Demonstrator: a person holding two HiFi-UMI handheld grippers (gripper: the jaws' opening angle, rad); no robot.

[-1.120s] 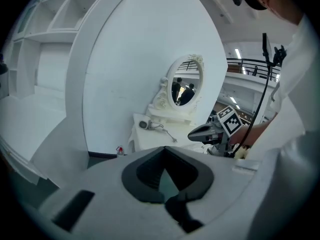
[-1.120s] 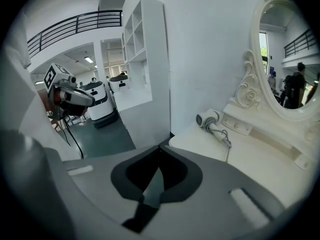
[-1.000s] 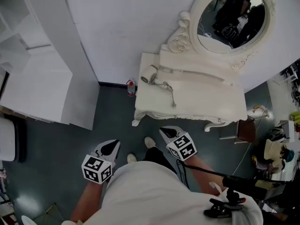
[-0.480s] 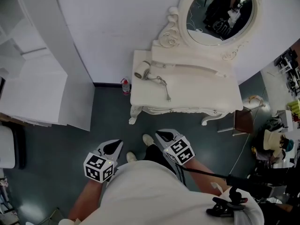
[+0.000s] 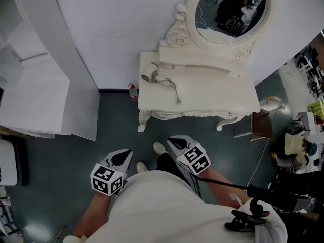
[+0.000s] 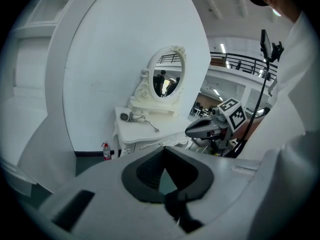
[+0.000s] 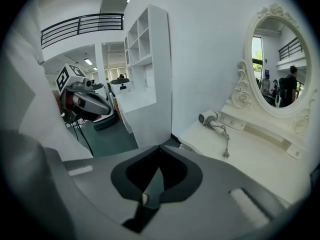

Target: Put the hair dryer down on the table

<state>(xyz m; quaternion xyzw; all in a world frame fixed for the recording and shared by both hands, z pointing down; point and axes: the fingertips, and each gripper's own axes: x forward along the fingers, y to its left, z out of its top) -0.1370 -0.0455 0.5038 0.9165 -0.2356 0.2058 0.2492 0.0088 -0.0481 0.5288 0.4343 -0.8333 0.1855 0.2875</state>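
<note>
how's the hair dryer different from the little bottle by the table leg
The hair dryer lies on the table, its cord trailing; the bottle stands upright on the floor. The hair dryer is all white; the bottle has a red cap. Both sit near the wall.

- The head view looks steeply down over the person (image 5: 167, 206), with the left gripper (image 5: 121, 158) and right gripper (image 5: 175, 143) close below and the surface (image 5: 212, 96) farther ahead, near the frame's top.
- The left gripper view looks along its own jaws toward that surface, well apart from it, with the right gripper at its right edge.
- The right gripper view faces the surface from nearer.
- All three views share the surface, mirror (image 5: 230, 9) and hair dryer (image 5: 150, 74).
</note>
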